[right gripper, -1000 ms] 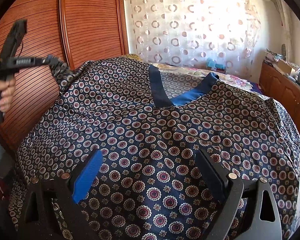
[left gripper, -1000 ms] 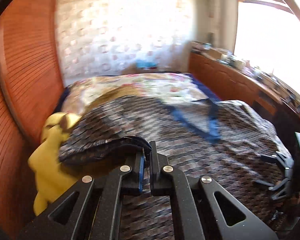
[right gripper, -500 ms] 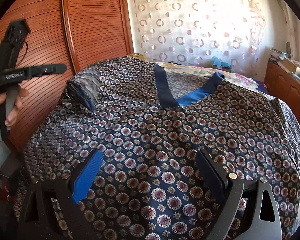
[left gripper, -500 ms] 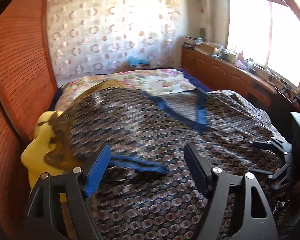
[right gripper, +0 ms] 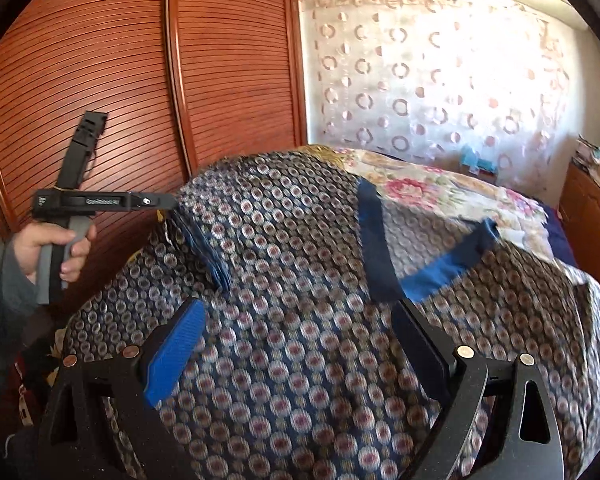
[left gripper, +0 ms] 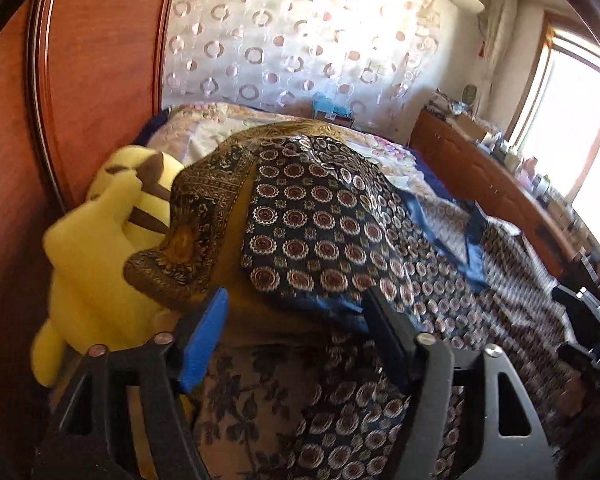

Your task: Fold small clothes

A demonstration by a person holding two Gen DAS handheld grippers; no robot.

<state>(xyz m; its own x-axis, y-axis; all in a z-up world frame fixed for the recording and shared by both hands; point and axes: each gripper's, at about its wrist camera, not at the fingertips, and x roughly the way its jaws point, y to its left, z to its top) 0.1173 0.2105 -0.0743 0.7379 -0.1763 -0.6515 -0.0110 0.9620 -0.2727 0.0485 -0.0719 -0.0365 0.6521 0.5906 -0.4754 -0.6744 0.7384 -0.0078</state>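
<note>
Since a second ago we've let go of the sleeve; left gripper (left gripper: 294, 322) jaws sprang apart, then began narrowing, nothing between them. Right gripper (right gripper: 298, 330) stands wide, empty. Patterned top (right gripper: 300, 280) lies spread on the bed (right gripper: 440, 192), sleeve folded inward. Yellow plush toy (left gripper: 100, 256) sits left, beside the wooden wardrobe (right gripper: 100, 60).

Open left tongs (left gripper: 294, 322) hover over the patterned garment (left gripper: 324, 220) beside a yellow plush toy (left gripper: 100, 248).
</note>
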